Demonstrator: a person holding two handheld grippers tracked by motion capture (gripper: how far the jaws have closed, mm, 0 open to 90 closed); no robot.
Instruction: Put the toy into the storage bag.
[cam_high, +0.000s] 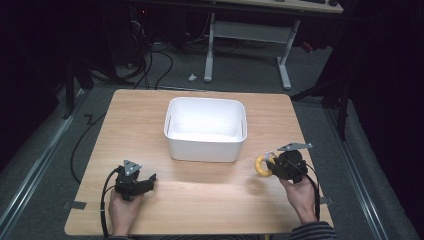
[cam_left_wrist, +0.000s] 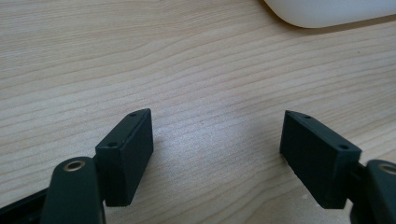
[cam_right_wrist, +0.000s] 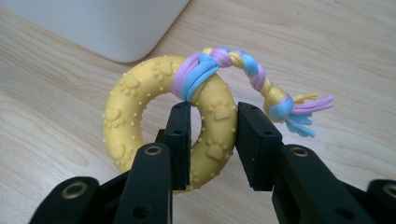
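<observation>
I count one yellow ring toy (cam_right_wrist: 140, 121), one white tub (cam_high: 205, 129), one wooden table (cam_high: 200, 200) and two grippers. A braided rope tail (cam_right_wrist: 261, 84) in pink, blue and yellow is knotted through the ring.

My right gripper (cam_right_wrist: 212, 128) pinches the ring: one jaw passes through its hole, the other presses on the outer side, so the band is clamped between the pads. In the high view the right gripper (cam_high: 270, 164) holds the ring toy (cam_high: 262, 165) at about four o'clock from the tub, just off its near right corner and close to the table's right edge. I cannot tell whether the ring clears the wood.

My left gripper (cam_left_wrist: 217, 140) has its jaws spread wide with only bare wood between them. In the high view the left gripper (cam_high: 145, 181) sits at about seven o'clock from the tub, well apart from it, near the table's front edge.

The tub stands at twelve o'clock from the bare stretch of table between my two hands. That stretch is open from the tub's near wall to the front edge.
</observation>
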